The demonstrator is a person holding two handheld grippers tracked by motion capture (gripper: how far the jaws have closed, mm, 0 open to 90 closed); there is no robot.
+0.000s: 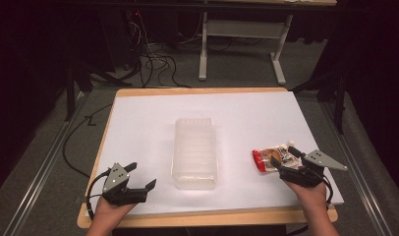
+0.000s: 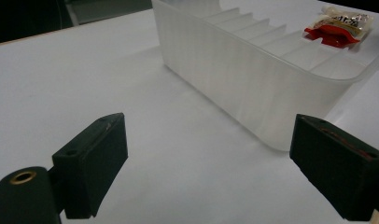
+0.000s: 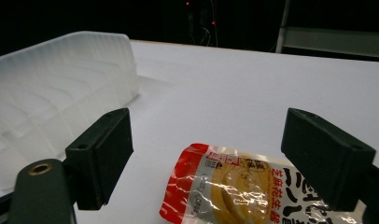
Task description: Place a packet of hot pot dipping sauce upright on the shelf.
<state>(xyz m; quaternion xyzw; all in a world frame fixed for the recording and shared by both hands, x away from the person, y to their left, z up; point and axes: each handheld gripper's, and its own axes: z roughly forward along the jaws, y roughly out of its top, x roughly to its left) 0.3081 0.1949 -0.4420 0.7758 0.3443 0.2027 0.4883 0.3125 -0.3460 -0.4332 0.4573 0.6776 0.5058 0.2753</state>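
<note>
Lying flat on the white table cover point(image 1: 153, 123), a snack packet point(image 1: 272, 157) with a red end sits near the right edge of the table, well to the right of a clear plastic bin point(image 1: 195, 152) that stands lengthwise in the middle. The right gripper point(image 1: 288, 160) rests low at the packet's near side with its two black jaws spread wide, one on each side of the packet's end; in the right gripper view the packet point(image 3: 225, 186) lies between and just ahead of the jaws, not pinched by either. From that view the bin's ribbed wall point(image 3: 61, 88) rises close on the left, while the cover beyond the packet is bare. The left gripper point(image 1: 141, 177) hovers near the front left corner of the table, its jaws also wide apart and holding nothing. In the left gripper view the bin point(image 2: 253, 84) stands between this gripper and the packet point(image 2: 339, 28), which shows beyond the bin's far rim. Past the table, a grey desk frame point(image 1: 242, 39) and loose cables point(image 1: 153, 64) lie on the floor.
</note>
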